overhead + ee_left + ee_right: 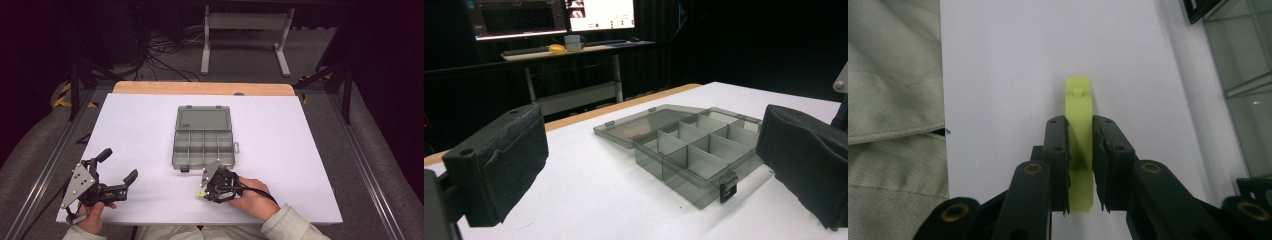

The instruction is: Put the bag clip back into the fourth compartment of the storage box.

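Note:
A grey see-through compartment box (205, 137) lies open in the middle of the white table (300, 150), its lid folded back to the far side. Its compartments look bare in the left gripper view, where the box (694, 150) sits just ahead. My left gripper (118, 165) is held near the table's front left, open wide, with nothing between its pads (499, 165). My right gripper (204, 192) rests just in front of the box, shut on a flat yellow-green strip (1078, 95) that pokes out past the jaws. The strip's tip (201, 194) lies low over the table.
A wooden strip (200, 88) runs along the table's far edge, with a metal stand (245, 30) and cables on the floor beyond. Monitors (549, 15) stand on a desk far off. A pale sleeve (893, 100) lies beside the right gripper. The box's black latch (727, 190) faces the front.

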Motion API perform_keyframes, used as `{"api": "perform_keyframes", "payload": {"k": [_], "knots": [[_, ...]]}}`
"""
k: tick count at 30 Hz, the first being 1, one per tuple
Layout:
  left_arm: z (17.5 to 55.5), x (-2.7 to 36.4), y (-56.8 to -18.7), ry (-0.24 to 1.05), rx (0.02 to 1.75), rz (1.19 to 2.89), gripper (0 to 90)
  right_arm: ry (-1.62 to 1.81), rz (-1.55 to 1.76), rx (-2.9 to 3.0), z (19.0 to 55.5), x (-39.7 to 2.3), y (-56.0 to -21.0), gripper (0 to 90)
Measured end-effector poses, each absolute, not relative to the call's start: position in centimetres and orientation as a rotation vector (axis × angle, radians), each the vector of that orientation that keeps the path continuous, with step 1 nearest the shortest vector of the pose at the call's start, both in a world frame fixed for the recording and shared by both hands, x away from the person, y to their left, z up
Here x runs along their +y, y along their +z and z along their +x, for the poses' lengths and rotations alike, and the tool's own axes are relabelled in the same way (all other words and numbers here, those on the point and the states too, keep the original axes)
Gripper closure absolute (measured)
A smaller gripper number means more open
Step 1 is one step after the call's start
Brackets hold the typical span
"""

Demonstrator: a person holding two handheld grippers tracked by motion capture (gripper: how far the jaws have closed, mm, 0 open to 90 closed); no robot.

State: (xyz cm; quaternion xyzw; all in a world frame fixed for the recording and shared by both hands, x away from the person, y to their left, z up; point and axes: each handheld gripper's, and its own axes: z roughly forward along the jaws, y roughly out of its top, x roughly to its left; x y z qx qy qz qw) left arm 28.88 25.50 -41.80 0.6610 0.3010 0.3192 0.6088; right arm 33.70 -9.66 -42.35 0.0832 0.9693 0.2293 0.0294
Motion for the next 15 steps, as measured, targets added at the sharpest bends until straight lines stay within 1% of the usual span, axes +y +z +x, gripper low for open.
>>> {"api": "perform_keyframes", "payload": {"k": [9,15], "knots": [[28.9,25.5,-41.8,0.738,0.697,1.525,0.8,0.799,0.22,2.948,33.6,-10.1,-40.3,77.8],[28.9,25.5,-41.8,0.739,0.696,1.526,0.8,0.845,0.254,2.916,33.8,-10.6,-39.1,77.8]]}}
